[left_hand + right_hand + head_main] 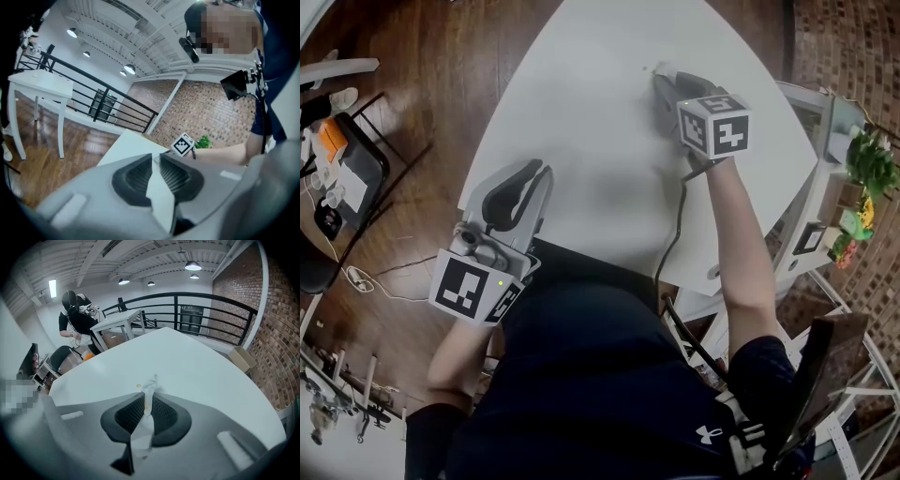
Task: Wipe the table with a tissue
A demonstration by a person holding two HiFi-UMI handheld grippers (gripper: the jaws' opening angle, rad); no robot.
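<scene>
The white table (591, 141) fills the middle of the head view. My right gripper (662, 75) reaches over its far right part, shut on a crumpled white tissue (150, 386) whose tip sticks out past the pads and meets the tabletop (201, 366). A tiny yellowish speck (138, 386) lies on the table right beside the tissue. My left gripper (534, 173) hovers at the table's near left edge with its jaws drawn together (154, 159). Only a thin white sliver shows between them, and nothing sticks out.
A second white table (40, 82) and a black railing (187, 301) stand beyond. A person (75, 315) works at the back. Potted plants (867, 169) and a shelf are on the right, a black chair (352, 159) on the wooden floor at left, and a cardboard box (241, 359) beyond the table.
</scene>
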